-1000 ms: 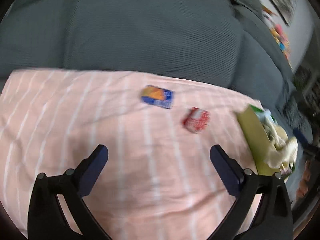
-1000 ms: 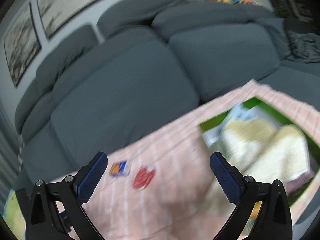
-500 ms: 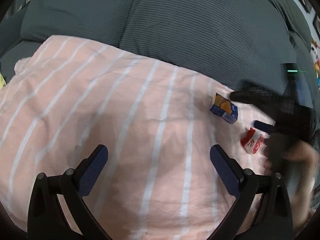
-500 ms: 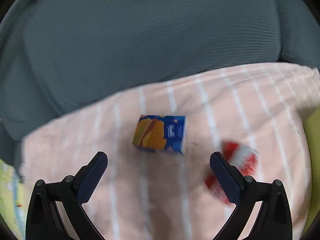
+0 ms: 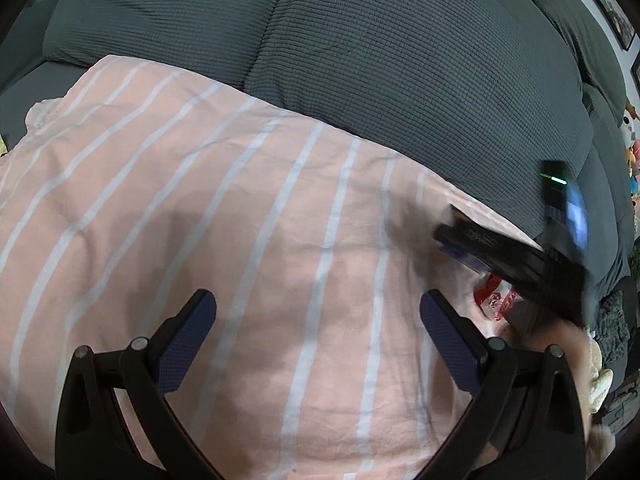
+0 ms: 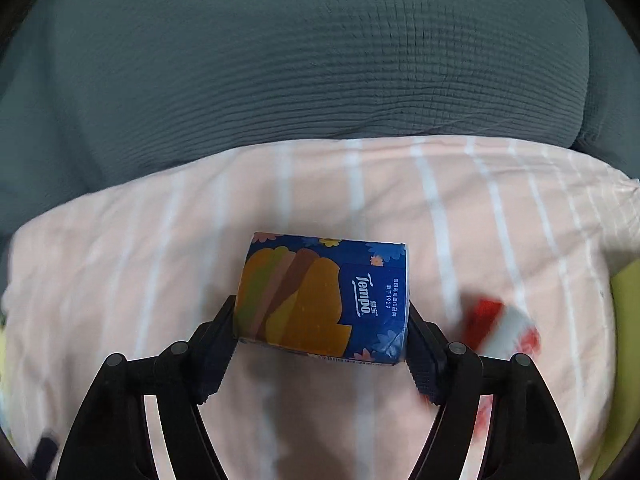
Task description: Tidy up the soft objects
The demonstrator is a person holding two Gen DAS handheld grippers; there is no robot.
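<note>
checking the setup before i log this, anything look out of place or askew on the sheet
Nothing looks damaged or spilled. The tissue pack sits slightly askew between the fingers of the right hand-held gripper. A red packet lies loose on the striped sheet beside it, too blurred to judge.

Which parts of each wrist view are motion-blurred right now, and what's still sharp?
Right wrist view: the blue tissue pack between the right gripper fingers is sharp, print legible; the red packet beside it is smeared. Left wrist view: the striped sheet and the open left gripper are crisp; the right gripper crossing at the right edge is streaked.
</note>
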